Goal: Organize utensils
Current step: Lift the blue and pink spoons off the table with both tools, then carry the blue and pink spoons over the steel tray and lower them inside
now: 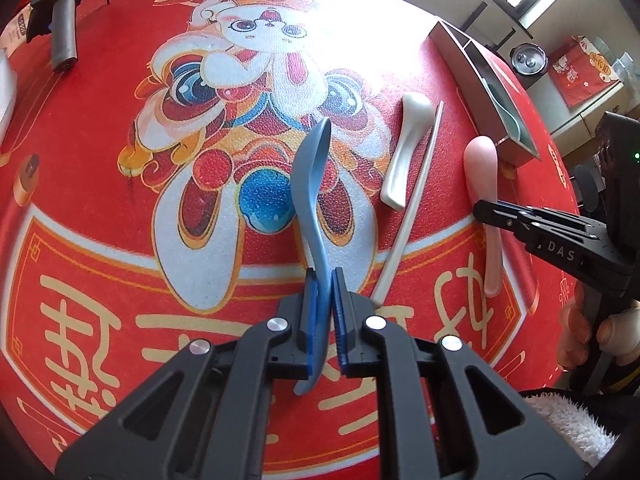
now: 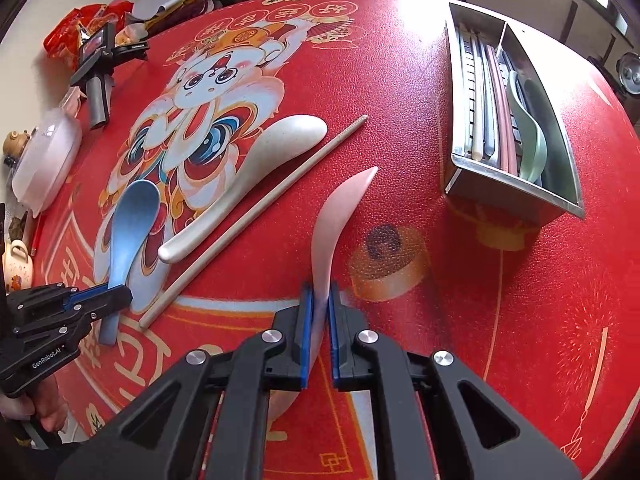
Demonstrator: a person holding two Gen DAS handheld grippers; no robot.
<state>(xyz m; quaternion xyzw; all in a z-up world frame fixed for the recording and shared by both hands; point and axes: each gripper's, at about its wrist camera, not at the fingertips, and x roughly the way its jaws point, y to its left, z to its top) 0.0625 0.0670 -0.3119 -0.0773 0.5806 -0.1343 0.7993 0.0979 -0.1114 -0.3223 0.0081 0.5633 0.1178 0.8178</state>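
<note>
blue spoon [image 1: 310, 184] handle clamped, left hand-held gripper [image 1: 325, 280] | pink spoon [image 2: 334, 220] handle hidden inside clenched right hand-held gripper [image 2: 320, 296]

Green spoon [image 2: 528, 136] handle hidden behind metal organizer [image 2: 516, 192] wall; teapot [image 2: 16, 260] cut by edge.

open cloth [image 2: 400, 100] between spoon [image 2: 248, 184] and tray [image 2: 516, 196]

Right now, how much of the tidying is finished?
Partly done: the metal tray already holds chopsticks and a green spoon. In hand: the left gripper is shut on the blue spoon, the right gripper on the pink spoon. Left on the table: a white spoon and one chopstick.
</note>
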